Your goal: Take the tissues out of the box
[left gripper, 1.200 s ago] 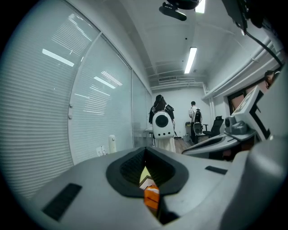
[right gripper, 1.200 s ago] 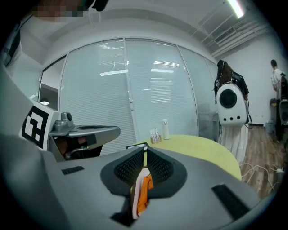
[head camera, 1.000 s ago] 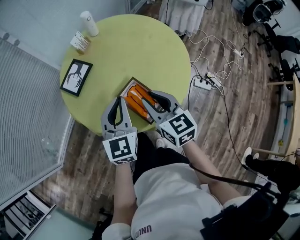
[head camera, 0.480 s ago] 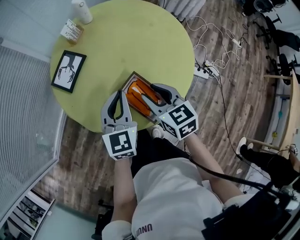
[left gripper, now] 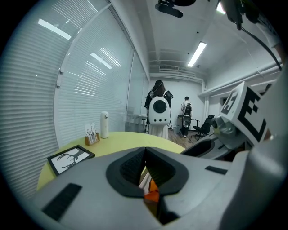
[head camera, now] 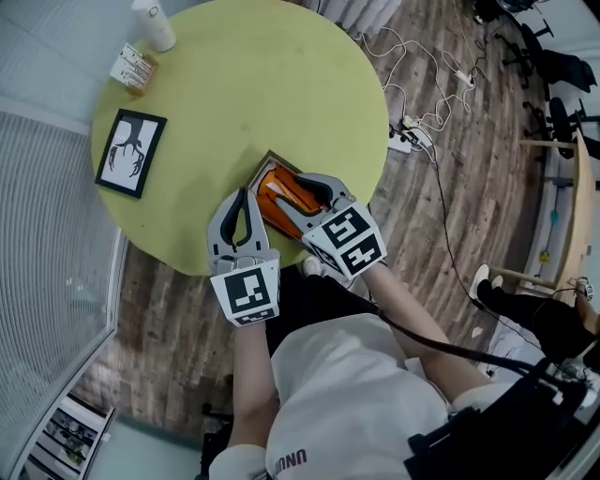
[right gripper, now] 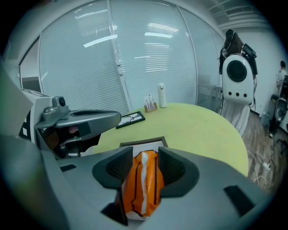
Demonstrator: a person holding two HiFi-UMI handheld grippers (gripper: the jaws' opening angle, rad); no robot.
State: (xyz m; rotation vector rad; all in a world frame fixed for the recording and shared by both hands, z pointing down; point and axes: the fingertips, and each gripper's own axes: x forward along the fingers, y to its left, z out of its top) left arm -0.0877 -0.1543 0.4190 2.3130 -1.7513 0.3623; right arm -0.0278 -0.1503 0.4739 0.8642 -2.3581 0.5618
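Box (right gripper: 143, 146) approx. half-hidden; inside, prob. orange tissue pack (right gripper: 144, 179).

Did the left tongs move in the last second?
Yes. The left tongs tipped downward: the table, out of their view before, now shows there.

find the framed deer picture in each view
Head view: framed deer picture, upper left, at the yellow table's left edge.
Left gripper view: lower left, lying flat.
Right gripper view: left of centre, mid-height.
Shared landmark: the white bottle, beyond it on the table in all three.
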